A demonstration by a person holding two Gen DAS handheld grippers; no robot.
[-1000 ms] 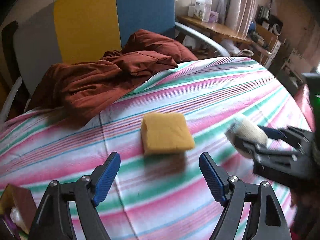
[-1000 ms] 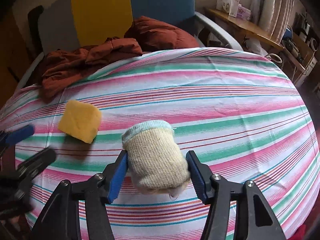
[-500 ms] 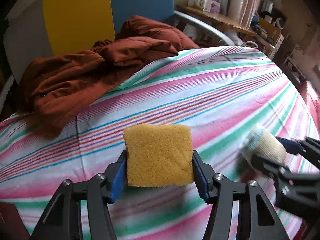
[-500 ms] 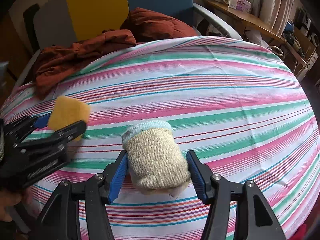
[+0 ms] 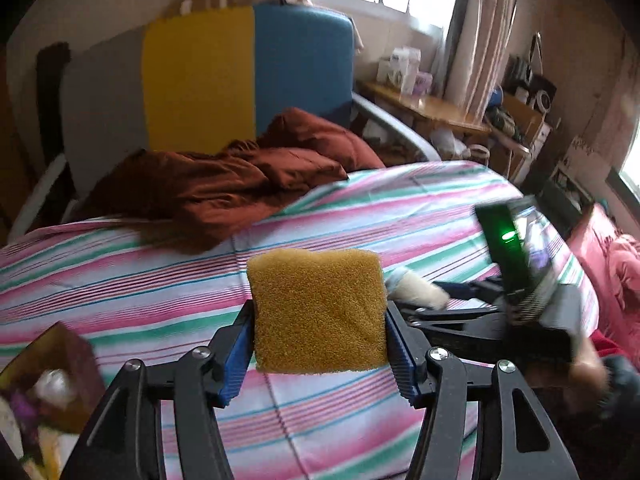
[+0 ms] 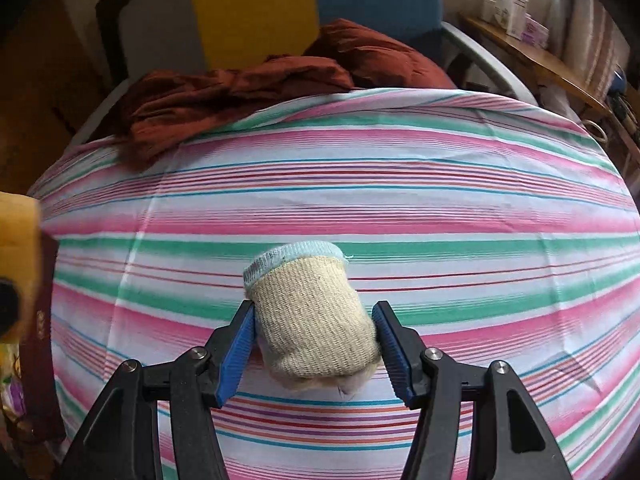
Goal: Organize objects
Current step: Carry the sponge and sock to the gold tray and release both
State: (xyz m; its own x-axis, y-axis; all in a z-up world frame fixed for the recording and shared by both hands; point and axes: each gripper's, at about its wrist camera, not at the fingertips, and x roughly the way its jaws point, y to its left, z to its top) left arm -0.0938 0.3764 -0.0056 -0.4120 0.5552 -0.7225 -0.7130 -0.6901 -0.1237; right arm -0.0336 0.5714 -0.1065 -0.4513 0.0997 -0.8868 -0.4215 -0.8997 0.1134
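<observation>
My left gripper (image 5: 320,354) is shut on a yellow sponge (image 5: 318,310) and holds it above the striped bed sheet (image 5: 120,280). My right gripper (image 6: 314,350) is shut on a rolled beige sock with a light blue cuff (image 6: 310,320), also above the sheet (image 6: 440,208). In the left wrist view the right gripper (image 5: 460,304) and the sock (image 5: 416,292) show just right of the sponge. In the right wrist view the sponge (image 6: 16,232) shows at the far left edge.
A crumpled rust-red blanket (image 5: 240,180) lies at the head of the bed against a yellow and blue headboard (image 5: 248,76). A dark red box (image 5: 52,376) sits at the lower left. A wooden desk (image 5: 432,108) stands behind on the right.
My left gripper closed on the sponge and lifted it off the sheet. My right gripper kept hold of the sock and shifted closer to the left one.
</observation>
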